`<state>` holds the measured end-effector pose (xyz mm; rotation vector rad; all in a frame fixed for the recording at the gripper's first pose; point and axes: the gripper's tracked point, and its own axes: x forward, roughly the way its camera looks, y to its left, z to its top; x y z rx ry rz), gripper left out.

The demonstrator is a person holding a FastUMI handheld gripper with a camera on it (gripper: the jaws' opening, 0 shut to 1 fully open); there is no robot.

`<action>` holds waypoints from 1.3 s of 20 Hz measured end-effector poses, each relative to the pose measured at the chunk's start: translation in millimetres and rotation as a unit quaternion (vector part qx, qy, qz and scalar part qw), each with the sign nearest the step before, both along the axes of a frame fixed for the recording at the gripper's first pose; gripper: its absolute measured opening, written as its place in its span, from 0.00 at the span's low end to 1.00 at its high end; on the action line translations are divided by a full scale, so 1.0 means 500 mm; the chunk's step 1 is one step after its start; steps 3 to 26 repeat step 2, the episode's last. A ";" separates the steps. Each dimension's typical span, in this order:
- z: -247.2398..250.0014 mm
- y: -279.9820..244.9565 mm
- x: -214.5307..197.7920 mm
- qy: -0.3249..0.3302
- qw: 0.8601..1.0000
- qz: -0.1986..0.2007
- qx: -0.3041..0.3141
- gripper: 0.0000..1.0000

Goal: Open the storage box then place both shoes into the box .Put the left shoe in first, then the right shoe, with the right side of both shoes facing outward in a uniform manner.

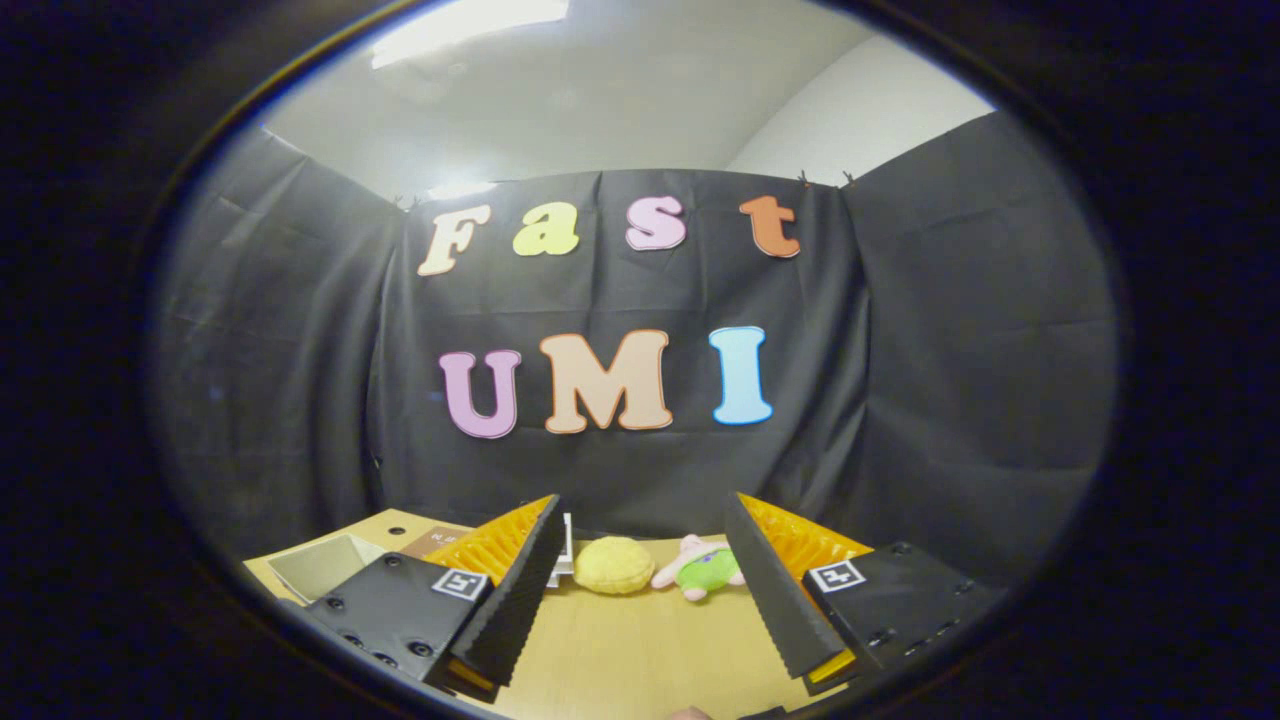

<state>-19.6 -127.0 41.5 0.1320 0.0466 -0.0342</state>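
1. One wooden table (620, 650) runs under the gripper (647, 520) and on to the black cloth wall at the back.
2. One gripper, two fingers, spread wide apart with nothing between them but bare tabletop; they hang above the wood and touch nothing.
3. One open container: a pale, shallow box or tray (320, 565) sits beyond the left finger near the table's corner, and its inside looks bare. Whether this is the storage box, I cannot tell.
4. One white object (564, 548) peeks out just behind the left fingertip, mostly hidden by it.
5. Two small soft toys lie beyond the fingers, close to the wall: one yellow round plush (613, 565), and just beside it one pink-and-green plush (703, 570), near the right finger.
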 end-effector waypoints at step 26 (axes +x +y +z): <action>0.002 -0.002 0.004 -0.002 1.000 0.004 0.005 1.00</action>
